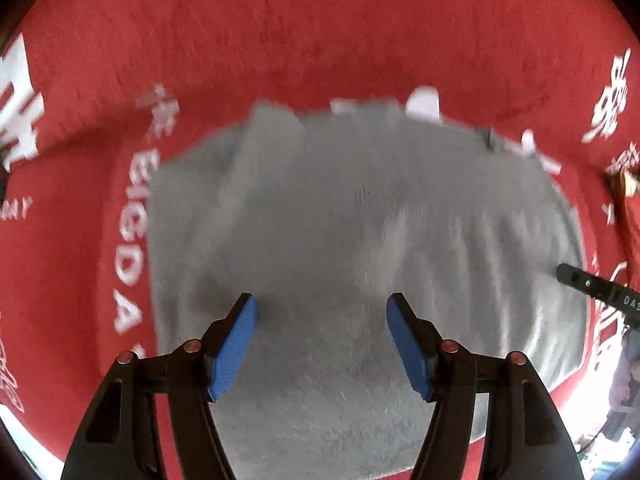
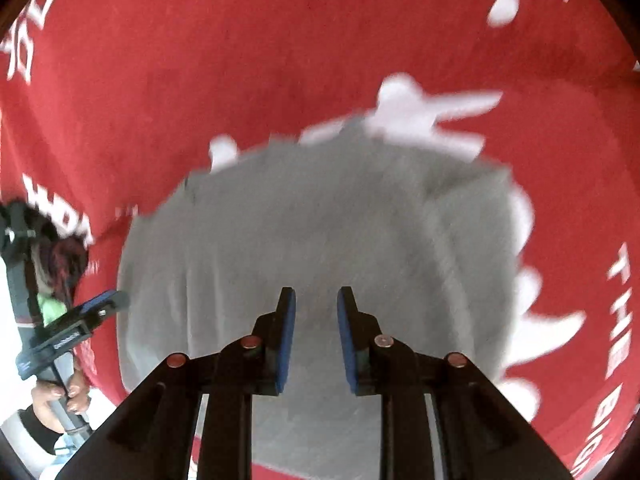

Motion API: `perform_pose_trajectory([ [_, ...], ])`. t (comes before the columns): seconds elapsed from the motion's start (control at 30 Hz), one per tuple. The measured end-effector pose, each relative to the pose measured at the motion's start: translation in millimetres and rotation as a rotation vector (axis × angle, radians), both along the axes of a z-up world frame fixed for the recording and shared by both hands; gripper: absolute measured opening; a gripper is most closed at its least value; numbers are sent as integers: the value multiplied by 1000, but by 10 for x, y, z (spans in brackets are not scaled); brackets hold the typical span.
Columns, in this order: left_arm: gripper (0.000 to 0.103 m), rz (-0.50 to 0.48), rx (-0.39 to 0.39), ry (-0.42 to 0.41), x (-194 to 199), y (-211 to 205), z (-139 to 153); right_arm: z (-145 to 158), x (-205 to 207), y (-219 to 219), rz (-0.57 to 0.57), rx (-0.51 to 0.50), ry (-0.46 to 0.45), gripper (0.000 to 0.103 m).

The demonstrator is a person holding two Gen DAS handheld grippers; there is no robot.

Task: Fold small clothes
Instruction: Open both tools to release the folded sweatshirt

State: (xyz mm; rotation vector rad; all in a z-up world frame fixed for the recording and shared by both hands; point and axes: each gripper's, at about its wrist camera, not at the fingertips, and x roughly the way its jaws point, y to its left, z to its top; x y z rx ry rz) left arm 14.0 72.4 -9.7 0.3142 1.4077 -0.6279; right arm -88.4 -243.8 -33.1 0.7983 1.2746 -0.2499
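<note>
Grey garment (image 1: 360,240) on red cloth (image 1: 320,40)

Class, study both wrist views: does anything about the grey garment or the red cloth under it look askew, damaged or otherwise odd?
Nothing clearly stands out. The grey garment lies folded on the red printed cloth, with soft creases toward one side; no tears or stains show, though blur hides detail. Both tongs hang over it, empty.

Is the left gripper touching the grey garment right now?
Cannot tell. In the left wrist view the left gripper stands open over the grey garment, nothing pinched, but height is unclear.
</note>
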Motion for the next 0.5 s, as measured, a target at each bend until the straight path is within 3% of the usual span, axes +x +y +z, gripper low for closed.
perform_pose_trajectory([
  [0.4, 70, 48, 32, 14, -65, 545, 150, 93, -501, -224, -134, 12, 2, 24],
  [0.5, 70, 52, 42, 19, -102, 641, 170, 159, -693, -200, -171, 57, -28, 37],
])
